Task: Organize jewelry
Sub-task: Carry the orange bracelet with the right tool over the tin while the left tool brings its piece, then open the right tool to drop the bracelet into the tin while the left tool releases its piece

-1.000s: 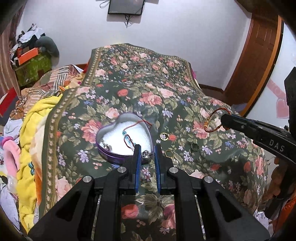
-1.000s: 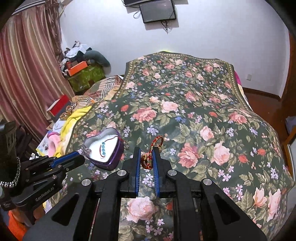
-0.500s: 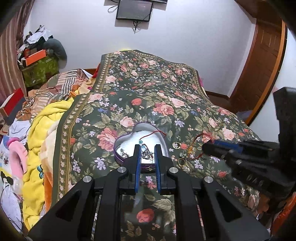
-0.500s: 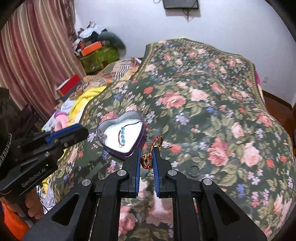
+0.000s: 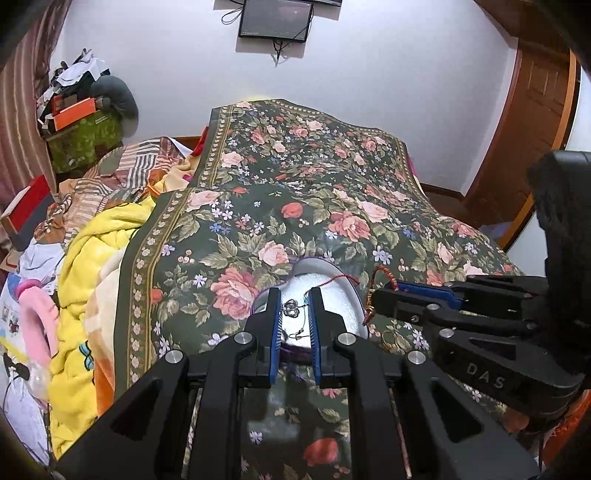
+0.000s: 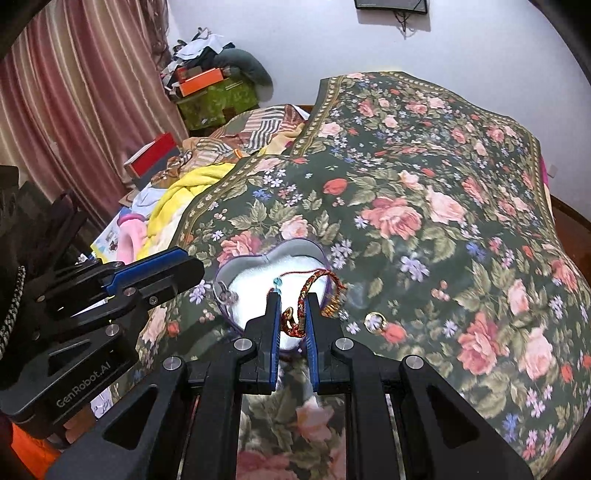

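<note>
While the left wrist cam looks down at the bed, the left gripper (image 5: 294,308) hangs over the heart tin (image 5: 343,295) w/ its blue fingers (image 5: 274,314) a bit apart. A small silver charm (image 5: 291,308) shows between them, but I can't tell if they pinch it or if it just lies in the tin. A thin red string w/ blue beads (image 5: 332,281) lies on the white inside of the tin. Just right of the tin is the right gripper (image 5: 384,295), tips pressed on a red & gold bracelet (image 5: 375,280). A gold ring (image 5: 388,336) sits on the flower blanket (image 5: 295,206) near that gripper. Yellow blanket (image 5: 85,280) is bunched up at the left; a TV (image 5: 275,18) hangs on the far wall.

From the right wrist cam, the right gripper (image 6: 291,314) has its fingers (image 6: 274,317) clamped on the red & gold bracelet (image 6: 308,291). That bracelet loops up over the near right edge of the heart tin (image 6: 258,258), part over the white inside. Silver charm (image 6: 226,293) lies in the tin at its left side, w/ the blue bead (image 6: 277,282) near the middle. Left gripper (image 6: 184,269) is just left of the tin, not touching the charm; can't see its gap from this side. Gold ring (image 6: 375,321) lies on the flower blanket (image 6: 443,206), right of the tin. Pink curtain (image 6: 74,92) hangs at the far left.
</note>
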Demonstrator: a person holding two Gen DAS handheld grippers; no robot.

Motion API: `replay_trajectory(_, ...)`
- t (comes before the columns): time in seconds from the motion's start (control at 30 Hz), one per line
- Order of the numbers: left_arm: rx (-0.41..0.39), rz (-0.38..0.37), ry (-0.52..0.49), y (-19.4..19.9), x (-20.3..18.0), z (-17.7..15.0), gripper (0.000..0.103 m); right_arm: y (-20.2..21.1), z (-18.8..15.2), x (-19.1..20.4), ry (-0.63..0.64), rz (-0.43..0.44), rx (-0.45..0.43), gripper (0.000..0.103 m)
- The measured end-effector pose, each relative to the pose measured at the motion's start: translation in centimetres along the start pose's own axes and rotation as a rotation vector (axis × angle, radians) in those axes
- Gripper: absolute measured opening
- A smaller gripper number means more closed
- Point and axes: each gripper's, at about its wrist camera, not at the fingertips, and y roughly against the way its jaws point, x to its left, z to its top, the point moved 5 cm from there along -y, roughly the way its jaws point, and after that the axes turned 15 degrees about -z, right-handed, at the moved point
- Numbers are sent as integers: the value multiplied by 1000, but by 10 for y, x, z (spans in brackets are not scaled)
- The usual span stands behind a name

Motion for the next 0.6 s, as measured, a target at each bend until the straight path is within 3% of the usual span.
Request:
replay_trajectory(0.3,11,-10,13,-9,15,6,12,-11,16,10,2,41,4,11)
replay_trajectory(0.6,40,-34,19,-23,19,5,12,-29,7,14,22,71,59,14)
